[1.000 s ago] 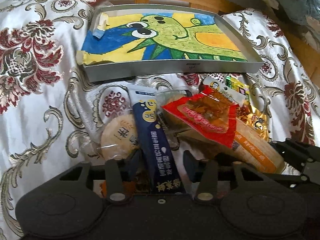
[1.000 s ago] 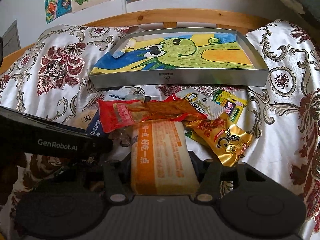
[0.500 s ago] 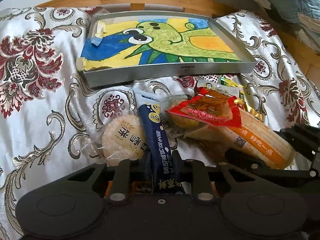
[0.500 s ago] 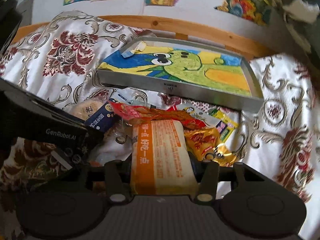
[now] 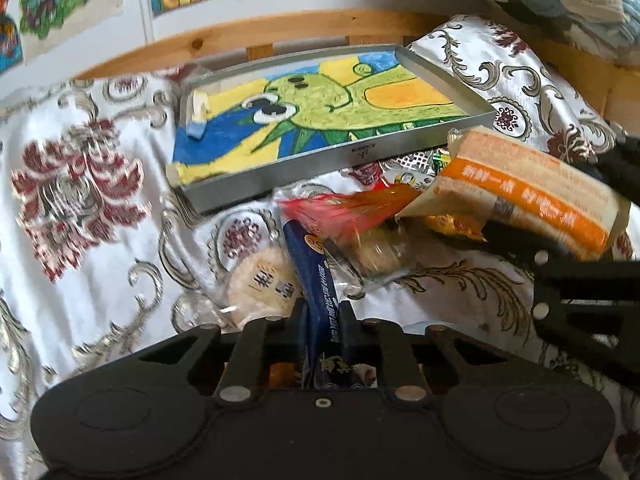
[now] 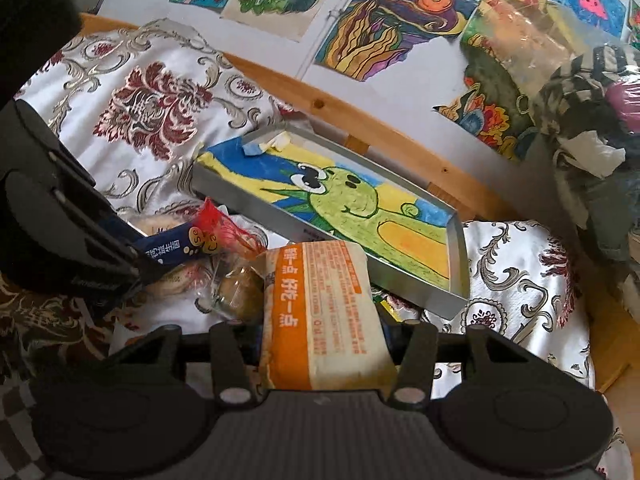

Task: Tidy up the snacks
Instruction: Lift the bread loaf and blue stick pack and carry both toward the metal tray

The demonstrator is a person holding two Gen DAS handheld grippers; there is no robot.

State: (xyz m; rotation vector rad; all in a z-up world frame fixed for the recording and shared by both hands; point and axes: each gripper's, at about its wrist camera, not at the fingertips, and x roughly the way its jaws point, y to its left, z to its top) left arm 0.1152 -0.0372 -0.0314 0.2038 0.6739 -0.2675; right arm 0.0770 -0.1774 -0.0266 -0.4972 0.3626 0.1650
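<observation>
A grey metal tray (image 5: 320, 160) lined with a green cartoon drawing lies on the floral cloth. In front of it is a pile of snacks. My left gripper (image 5: 323, 310) is shut on a navy blue stick packet (image 5: 316, 272) at the pile's near edge. My right gripper (image 6: 324, 332) is shut on a cream-and-orange packet (image 6: 320, 300), held above the pile just short of the tray (image 6: 416, 284). That packet (image 5: 528, 192) shows at the right of the left wrist view. A red packet (image 5: 340, 208) and a round rice cracker (image 5: 260, 284) lie beside the blue packet.
A clear-wrapped cake (image 5: 376, 252) and a gold packet (image 5: 452, 226) lie in the pile. A wooden rail (image 6: 400, 140) runs behind the tray, with drawings on the wall (image 6: 360, 20). Clothes and bags (image 6: 580, 120) are heaped at the right.
My left gripper's fingers have closed on the blue packet. My right gripper has lifted the orange packet up off the pile, and the red packet that lay on it has slid off.
</observation>
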